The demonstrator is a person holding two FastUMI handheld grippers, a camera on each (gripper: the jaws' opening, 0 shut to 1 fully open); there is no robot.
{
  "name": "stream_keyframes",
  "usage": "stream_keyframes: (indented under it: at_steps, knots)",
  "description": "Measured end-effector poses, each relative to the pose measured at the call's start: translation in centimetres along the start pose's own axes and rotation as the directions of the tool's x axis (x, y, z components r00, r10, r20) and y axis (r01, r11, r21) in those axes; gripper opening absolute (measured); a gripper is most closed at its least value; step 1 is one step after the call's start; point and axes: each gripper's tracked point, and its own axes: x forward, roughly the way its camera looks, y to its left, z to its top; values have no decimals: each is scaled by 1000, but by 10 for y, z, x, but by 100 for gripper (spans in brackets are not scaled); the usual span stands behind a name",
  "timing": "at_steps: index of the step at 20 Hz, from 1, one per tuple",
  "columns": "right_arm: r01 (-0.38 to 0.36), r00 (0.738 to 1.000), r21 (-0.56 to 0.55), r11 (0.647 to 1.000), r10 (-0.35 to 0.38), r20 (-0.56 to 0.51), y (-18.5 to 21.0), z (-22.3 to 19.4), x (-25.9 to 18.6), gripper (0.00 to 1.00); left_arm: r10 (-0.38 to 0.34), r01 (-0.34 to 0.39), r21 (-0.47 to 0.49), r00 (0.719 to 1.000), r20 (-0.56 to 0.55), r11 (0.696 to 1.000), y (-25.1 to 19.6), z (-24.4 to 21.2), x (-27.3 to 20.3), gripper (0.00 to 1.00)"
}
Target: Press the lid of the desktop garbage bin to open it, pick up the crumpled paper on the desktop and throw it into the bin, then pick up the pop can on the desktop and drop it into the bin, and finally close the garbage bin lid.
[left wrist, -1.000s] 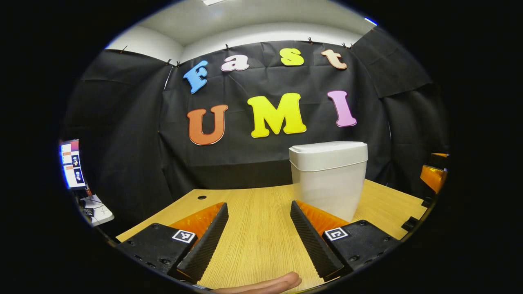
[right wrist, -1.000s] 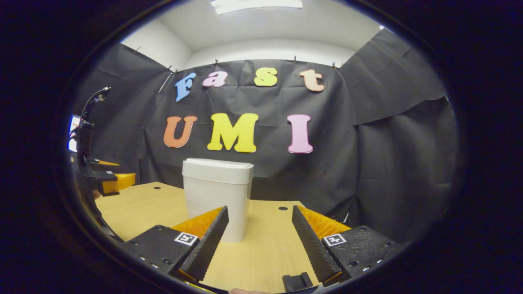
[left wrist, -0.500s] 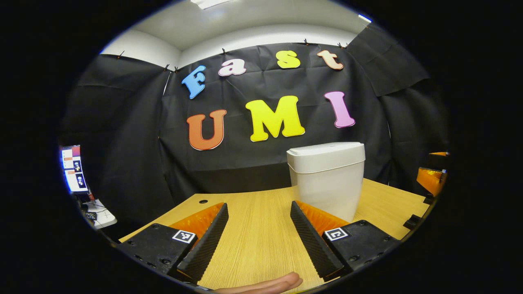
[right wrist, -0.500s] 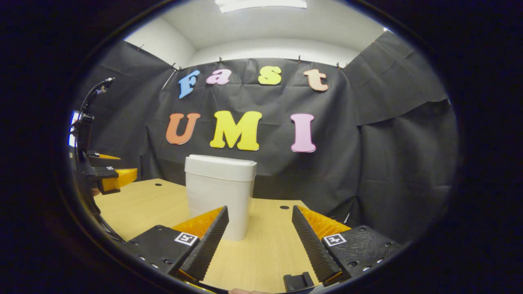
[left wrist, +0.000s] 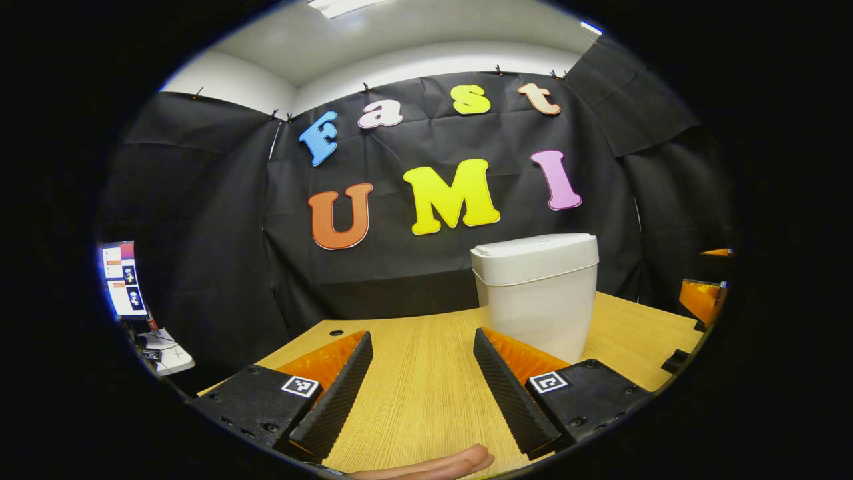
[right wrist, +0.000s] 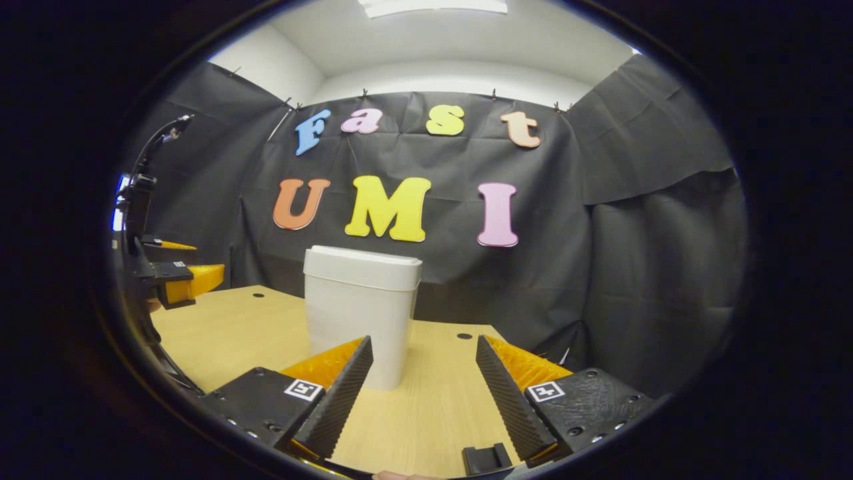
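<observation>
The white garbage bin (left wrist: pixel 535 293) is standing upright on the wooden tabletop (left wrist: pixel 426 393) with its lid (left wrist: pixel 533 245) down, toward the far edge by the black cloth wall. The left gripper (left wrist: pixel 423 373) is hovering over the near part of the tabletop with its jaws spread wide and gripping nothing, the bin sitting just beyond its right finger. A fingertip (left wrist: pixel 460 461) is showing at the bottom of the left gripper view. The right gripper (right wrist: pixel 424 377) is likewise hanging above the tabletop (right wrist: pixel 433 413), jaws wide and empty, with the bin (right wrist: pixel 360 310) rising behind its left finger. A monitor (left wrist: pixel 122 279) is glowing past the tabletop's left edge.
</observation>
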Motion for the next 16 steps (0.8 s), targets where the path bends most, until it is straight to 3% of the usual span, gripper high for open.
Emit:
stream_keyframes:
  at_steps: [7, 10, 16]
  knots:
    - [1, 1000, -13, 1000, -1, -18, 2, -7, 2, 95, -24, 24, 1, 1000, -10, 1000, -11, -3, 0, 99]
    - [-55, 997, 51, 997, 57, -45, 14, -10, 0, 95, -30, 30, 1, 1000, -10, 1000, -12, -4, 1, 98]
    - [-33, 997, 53, 998, 37, -71, 5, -17, 5, 95, -34, 34, -3, 999, -23, 999, -14, -7, 3, 98]
